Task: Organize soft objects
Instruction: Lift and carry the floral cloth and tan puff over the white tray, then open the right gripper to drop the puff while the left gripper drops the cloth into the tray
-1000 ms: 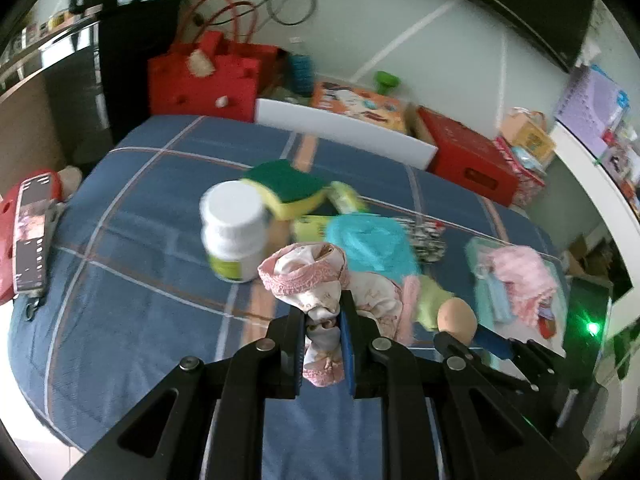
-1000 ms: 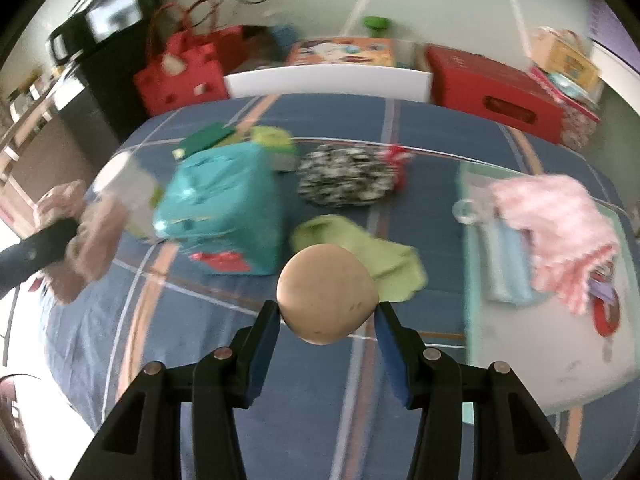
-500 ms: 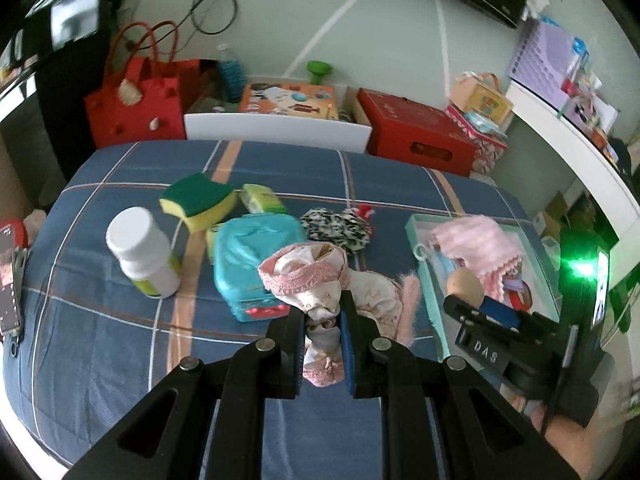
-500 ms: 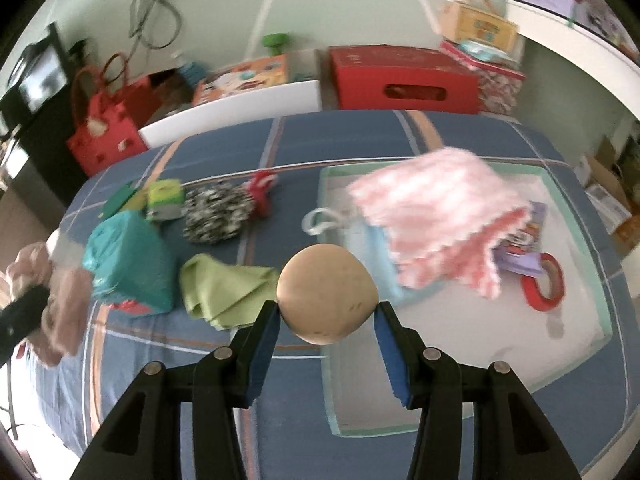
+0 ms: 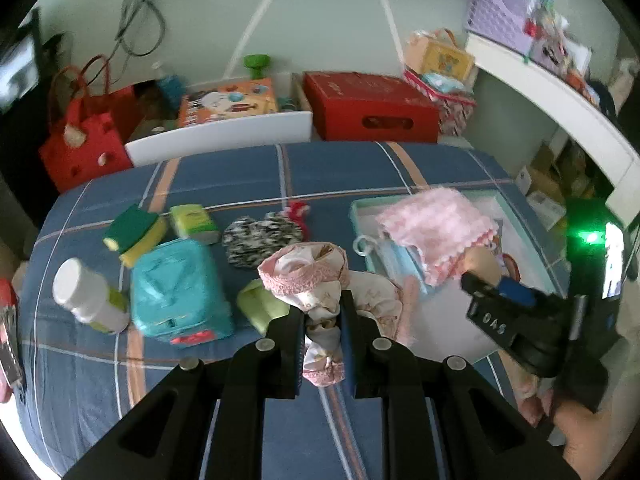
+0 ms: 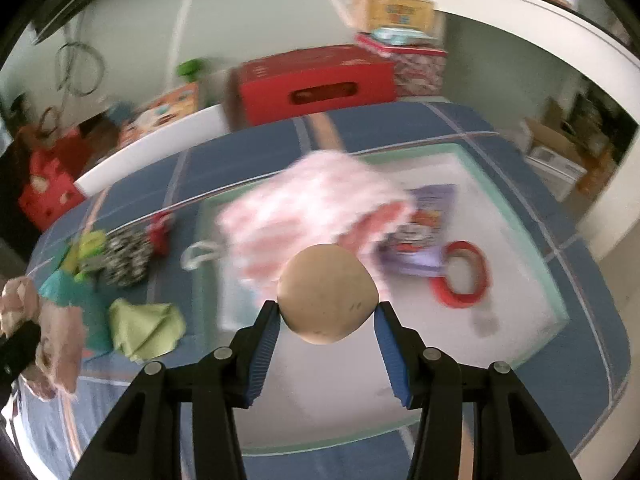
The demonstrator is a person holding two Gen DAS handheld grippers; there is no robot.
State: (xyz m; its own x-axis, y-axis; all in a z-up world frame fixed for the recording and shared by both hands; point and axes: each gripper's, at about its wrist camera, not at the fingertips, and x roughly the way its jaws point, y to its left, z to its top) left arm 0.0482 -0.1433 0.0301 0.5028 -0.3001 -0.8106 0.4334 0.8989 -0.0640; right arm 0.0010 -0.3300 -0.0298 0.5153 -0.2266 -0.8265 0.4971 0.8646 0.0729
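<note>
the left tongs [image 5: 323, 340] clamp a bunched pink-and-cream lace-trimmed cloth [image 5: 316, 280], held clear of the blue plaid bed [image 5: 240, 168]. the right tongs [image 6: 328, 332] pinch a round tan squishy ball [image 6: 327, 294] above the shallow mint-rimmed white tray [image 6: 520, 216], where a pink knitted cloth [image 6: 316, 196] already lies, likely the collection spot for soft things.

My left gripper [image 5: 323, 346] pinches a frilly cloth [image 5: 310, 280] above the bed [image 5: 80, 360]; my right gripper [image 6: 327, 344] clamps a round ball [image 6: 327, 294] over the tray [image 6: 520, 312] at the right. In the tray lie a knitted cloth [image 6: 304, 208] at its far left and a tape ring [image 6: 460, 276] right of it. Left of the tray sit a folded rag [image 6: 146, 328], a patterned pouch [image 5: 260, 236], a wipes pack [image 5: 178, 288] and, farthest left, a bottle [image 5: 86, 296].
</note>
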